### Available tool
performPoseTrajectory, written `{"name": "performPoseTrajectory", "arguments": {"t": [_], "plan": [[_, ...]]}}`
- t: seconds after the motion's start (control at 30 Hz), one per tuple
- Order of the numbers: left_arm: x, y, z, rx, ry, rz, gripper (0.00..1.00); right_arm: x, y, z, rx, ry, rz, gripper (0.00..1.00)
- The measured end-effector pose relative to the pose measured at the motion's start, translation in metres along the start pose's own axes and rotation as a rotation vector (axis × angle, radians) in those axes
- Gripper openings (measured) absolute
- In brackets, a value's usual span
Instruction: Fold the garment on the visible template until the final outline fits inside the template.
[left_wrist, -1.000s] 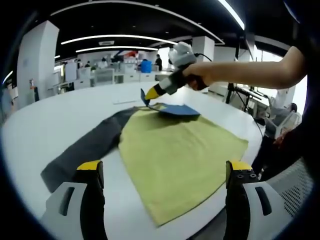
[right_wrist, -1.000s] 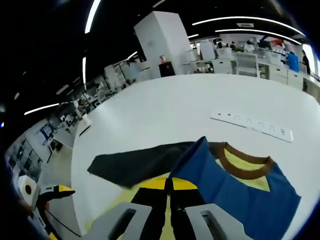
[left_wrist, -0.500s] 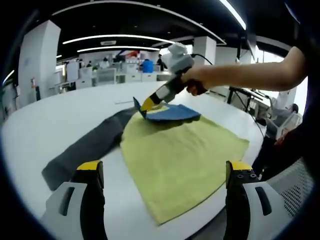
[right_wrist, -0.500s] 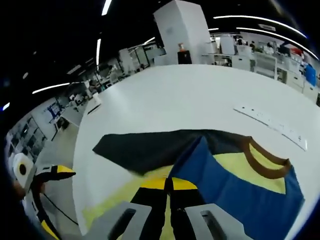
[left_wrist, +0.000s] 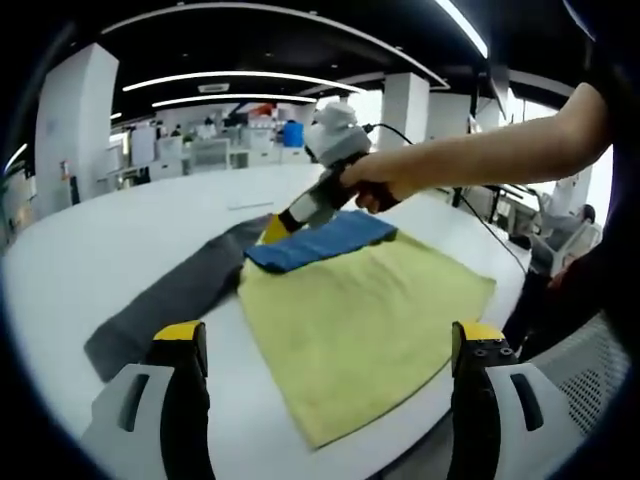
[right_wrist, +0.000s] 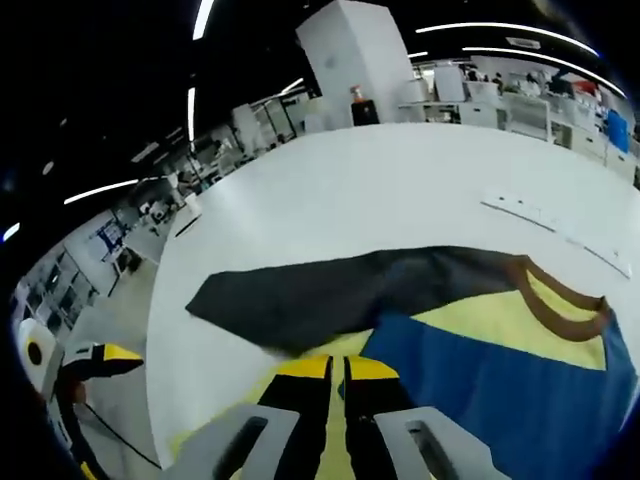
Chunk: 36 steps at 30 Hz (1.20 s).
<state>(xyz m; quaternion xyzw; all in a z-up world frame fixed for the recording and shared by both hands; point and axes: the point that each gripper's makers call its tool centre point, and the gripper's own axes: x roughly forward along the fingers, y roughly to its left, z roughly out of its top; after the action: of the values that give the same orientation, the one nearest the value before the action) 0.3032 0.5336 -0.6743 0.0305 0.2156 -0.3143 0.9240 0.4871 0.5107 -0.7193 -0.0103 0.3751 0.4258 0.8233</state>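
On the white bench (left_wrist: 120, 230), a grey sleeve (left_wrist: 170, 295) trails left from a yellow garment (left_wrist: 365, 320) lying flat. The left gripper (left_wrist: 325, 400) hovers near, fingers apart. Farther right, the right gripper (left_wrist: 278, 230) pinches the blue sleeve (left_wrist: 320, 240), fingers together.

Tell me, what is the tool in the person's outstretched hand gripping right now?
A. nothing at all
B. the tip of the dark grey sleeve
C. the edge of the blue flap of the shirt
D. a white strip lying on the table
C. In the left gripper view the right gripper has its yellow-tipped fingers closed on the corner of the blue flap, laid over the yellow shirt.
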Motion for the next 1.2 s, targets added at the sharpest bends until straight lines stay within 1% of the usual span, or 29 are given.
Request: {"name": "performPoseTrajectory", "arguments": {"t": [0.03,0.1,0.13,0.23,0.33,0.43,0.5,0.57,0.63,0.73,0.77,0.87,0.9,1.2], "plan": [[0.0,0.0,0.001,0.001,-0.002,0.003,0.99,-0.002,-0.002,0.001,-0.006,-0.004,-0.006,0.08],[-0.001,0.001,0.001,0.002,-0.001,0.005,0.99,-0.007,-0.007,0.002,0.008,-0.01,-0.02,0.16],[-0.001,0.002,0.001,0.004,0.0,0.007,0.99,-0.009,-0.009,0.003,0.007,-0.014,-0.027,0.21],[-0.001,0.002,0.001,0.009,0.004,0.009,0.99,-0.017,-0.015,0.005,-0.019,-0.027,-0.043,0.31],[0.0,0.001,0.004,0.011,0.002,0.007,0.99,-0.025,-0.022,0.005,-0.02,-0.03,-0.058,0.4],[0.002,0.002,0.005,0.018,0.003,0.007,0.99,-0.035,-0.028,0.005,-0.032,-0.041,-0.069,0.46],[0.002,0.002,0.008,0.022,-0.004,0.008,0.99,-0.044,-0.034,0.005,-0.03,-0.059,-0.078,0.49],[0.003,0.003,0.008,0.021,-0.005,0.006,0.99,-0.053,-0.047,0.004,-0.01,-0.076,-0.128,0.57],[0.004,0.005,0.007,0.023,0.001,0.005,0.99,-0.062,-0.055,0.001,0.005,-0.086,-0.146,0.62],[0.005,0.005,0.006,0.026,0.002,0.002,0.99,-0.076,-0.064,-0.004,0.032,-0.098,-0.154,0.65],[0.006,0.005,0.007,0.027,0.0,0.0,0.99,-0.078,-0.066,-0.004,0.036,-0.098,-0.155,0.66],[0.008,0.003,0.005,0.027,0.004,-0.011,0.99,-0.092,-0.075,-0.008,0.078,-0.118,-0.157,0.68],[0.008,0.002,0.005,0.03,0.008,-0.014,0.99,-0.095,-0.078,-0.01,0.075,-0.116,-0.159,0.69],[0.012,-0.002,0.006,0.037,0.005,-0.032,0.99,-0.13,-0.101,-0.028,0.093,-0.116,-0.203,0.67]]}}
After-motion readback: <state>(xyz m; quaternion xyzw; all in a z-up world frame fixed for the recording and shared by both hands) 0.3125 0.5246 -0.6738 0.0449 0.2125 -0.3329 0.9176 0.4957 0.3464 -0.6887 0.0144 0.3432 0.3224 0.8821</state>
